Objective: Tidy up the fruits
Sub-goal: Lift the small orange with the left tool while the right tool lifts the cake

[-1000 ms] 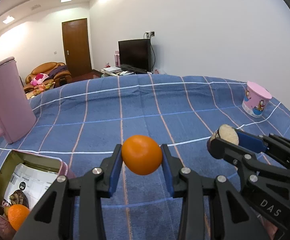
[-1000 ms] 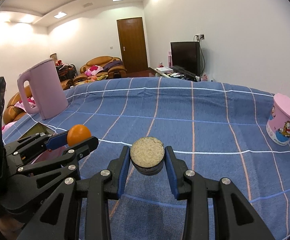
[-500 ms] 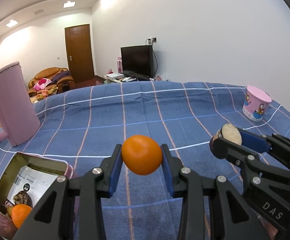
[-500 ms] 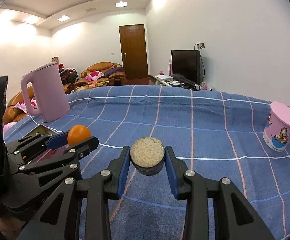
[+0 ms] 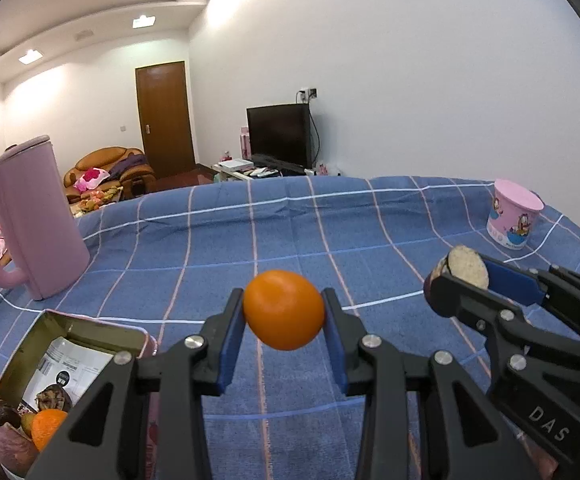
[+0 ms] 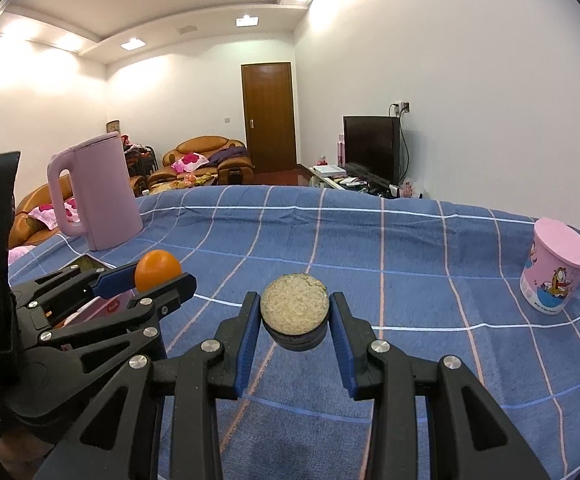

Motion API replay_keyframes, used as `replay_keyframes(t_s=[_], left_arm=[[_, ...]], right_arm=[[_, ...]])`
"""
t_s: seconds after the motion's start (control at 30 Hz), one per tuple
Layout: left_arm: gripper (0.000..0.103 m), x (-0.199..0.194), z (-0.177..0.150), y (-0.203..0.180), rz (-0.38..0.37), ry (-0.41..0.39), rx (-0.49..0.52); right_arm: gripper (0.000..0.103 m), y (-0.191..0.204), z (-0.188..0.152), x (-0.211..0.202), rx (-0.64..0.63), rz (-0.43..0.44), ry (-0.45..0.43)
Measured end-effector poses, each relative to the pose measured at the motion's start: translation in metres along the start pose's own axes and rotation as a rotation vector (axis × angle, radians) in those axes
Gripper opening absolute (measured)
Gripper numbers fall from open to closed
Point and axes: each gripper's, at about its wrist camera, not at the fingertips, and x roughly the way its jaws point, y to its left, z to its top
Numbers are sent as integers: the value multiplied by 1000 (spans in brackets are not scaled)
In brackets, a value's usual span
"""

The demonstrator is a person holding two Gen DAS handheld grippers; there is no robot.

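Left wrist view: my left claw [image 5: 284,316] is clamped on an orange [image 5: 284,310] above the blue-checked desk [image 5: 290,232]. The open tin [image 5: 86,336] with other fruit lies at eight o'clock – nearer this hand, I judge.

Right wrist view: my right claw [image 6: 294,316] is clamped on a halved dark fruit [image 6: 294,307], cut face toward me; only the tin's corner shows at nine o'clock – its contents are hidden here

Clamped orange [image 5: 284,309]; clamped cut dark fruit [image 6: 294,311]
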Motion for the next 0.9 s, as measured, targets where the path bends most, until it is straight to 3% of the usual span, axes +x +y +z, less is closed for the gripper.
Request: replay_keyframes(t_s=[0.9], left_arm=[[39,-20,-2,-5,51,-98,24]], right_arm=[[37,2,-1,-16,-11,1,-76]])
